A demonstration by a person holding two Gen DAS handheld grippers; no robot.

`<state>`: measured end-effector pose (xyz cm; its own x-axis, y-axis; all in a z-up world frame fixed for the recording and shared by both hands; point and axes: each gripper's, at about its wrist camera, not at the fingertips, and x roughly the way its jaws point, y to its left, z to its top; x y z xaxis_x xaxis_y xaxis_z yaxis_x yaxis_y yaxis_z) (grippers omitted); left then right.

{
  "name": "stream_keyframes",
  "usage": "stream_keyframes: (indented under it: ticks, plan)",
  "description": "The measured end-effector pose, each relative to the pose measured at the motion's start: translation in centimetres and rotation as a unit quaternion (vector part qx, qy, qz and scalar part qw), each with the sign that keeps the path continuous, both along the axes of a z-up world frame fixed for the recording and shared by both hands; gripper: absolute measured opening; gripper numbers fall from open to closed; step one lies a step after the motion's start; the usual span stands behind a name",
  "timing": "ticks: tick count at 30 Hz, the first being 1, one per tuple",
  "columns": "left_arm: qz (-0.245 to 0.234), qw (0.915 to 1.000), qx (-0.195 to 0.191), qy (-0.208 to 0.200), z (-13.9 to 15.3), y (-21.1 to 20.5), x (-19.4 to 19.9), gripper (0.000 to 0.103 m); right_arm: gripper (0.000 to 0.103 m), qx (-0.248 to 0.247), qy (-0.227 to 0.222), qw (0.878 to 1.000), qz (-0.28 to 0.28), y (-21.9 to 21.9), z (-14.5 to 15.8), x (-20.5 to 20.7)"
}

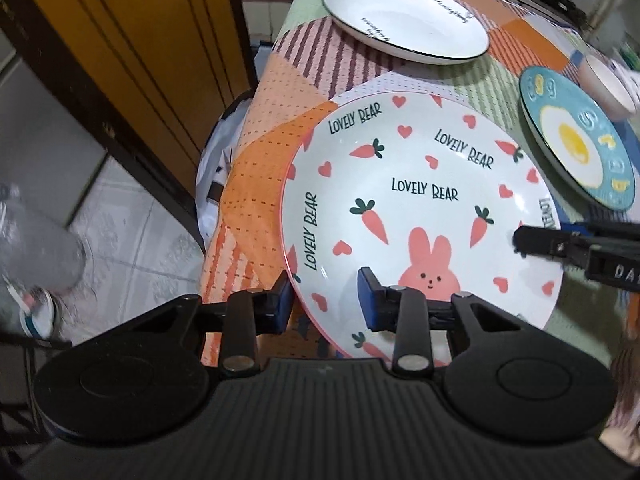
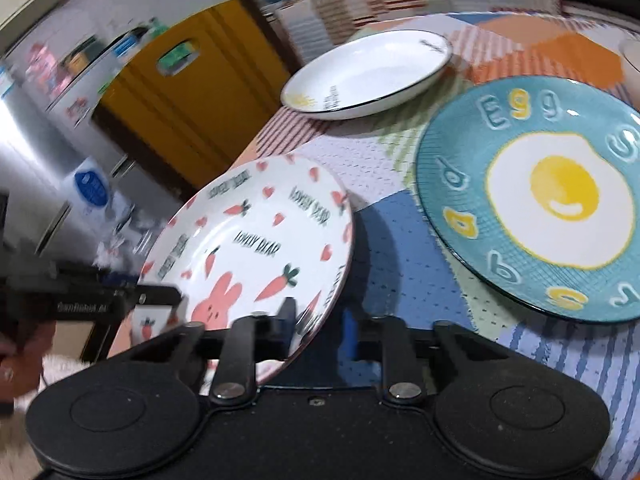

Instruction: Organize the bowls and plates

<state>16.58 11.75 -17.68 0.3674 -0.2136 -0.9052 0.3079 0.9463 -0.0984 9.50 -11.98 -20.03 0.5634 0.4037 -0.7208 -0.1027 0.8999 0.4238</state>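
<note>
Gingerly: bunny plate (image 1: 420,208) near table (image 1: 260,160) corner, likely stiff, slick, breakable. Right gripper (image 2: 318,316) clenched on its rim; left gripper (image 1: 324,300) astride another stretch, grip unclear. Best held by both rims, level.

Rabbit plate (image 1: 420,208) reads "LOVELY BEAR"; teal plate (image 2: 532,196), "Egg"

Rabbit plate (image 1: 420,216) tilted at the table corner; egg plate (image 2: 532,196) beside; white plate (image 1: 404,16) beyond.
</note>
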Motion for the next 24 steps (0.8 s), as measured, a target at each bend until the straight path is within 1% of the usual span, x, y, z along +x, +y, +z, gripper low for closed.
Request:
stream_keyframes:
  ticks: [1,4,7,9,12,14,16,20,24]
  plan:
    - [0.003,1.0,-0.003,0.003,0.0,0.1,0.1,0.033,0.019,0.003,0.002,1.0,0.0,0.1,-0.1,0.2]
    - [0.006,0.9999,-0.014,0.005,-0.1,0.4,0.1,0.032,0.019,0.006,-0.002,1.0,0.001,0.2,-0.2,0.2]
    - [0.008,0.9999,-0.01,0.002,-0.1,0.1,-0.1,0.032,0.019,0.018,-0.006,1.0,0.012,-0.4,-0.4,0.2]
    - [-0.004,1.0,-0.004,0.008,0.1,-0.2,-0.2,0.032,0.018,0.027,-0.001,1.0,0.012,-0.7,-0.4,0.3]
    - [-0.017,0.9998,-0.005,0.004,0.8,-0.4,-1.0,0.032,0.019,0.007,-0.011,0.999,0.029,-0.7,0.0,0.2]
    - [-0.032,0.9994,0.01,-0.012,1.7,-1.1,-1.8,0.032,0.019,0.018,-0.013,0.999,0.037,-1.3,0.2,0.1]
    - [-0.037,0.9988,0.019,-0.024,2.7,-1.8,-2.5,0.032,0.02,0.017,-0.014,0.999,0.049,-1.6,0.5,0.0]
    - [-0.039,0.9986,0.021,-0.027,4.9,-2.9,-3.1,0.033,0.02,0.023,-0.026,0.998,0.058,-2.8,1.9,-0.6]
    - [-0.047,0.9982,0.014,-0.036,7.2,-4.2,-3.4,0.033,0.021,0.018,-0.043,0.996,0.073,-4.1,4.1,-1.2]
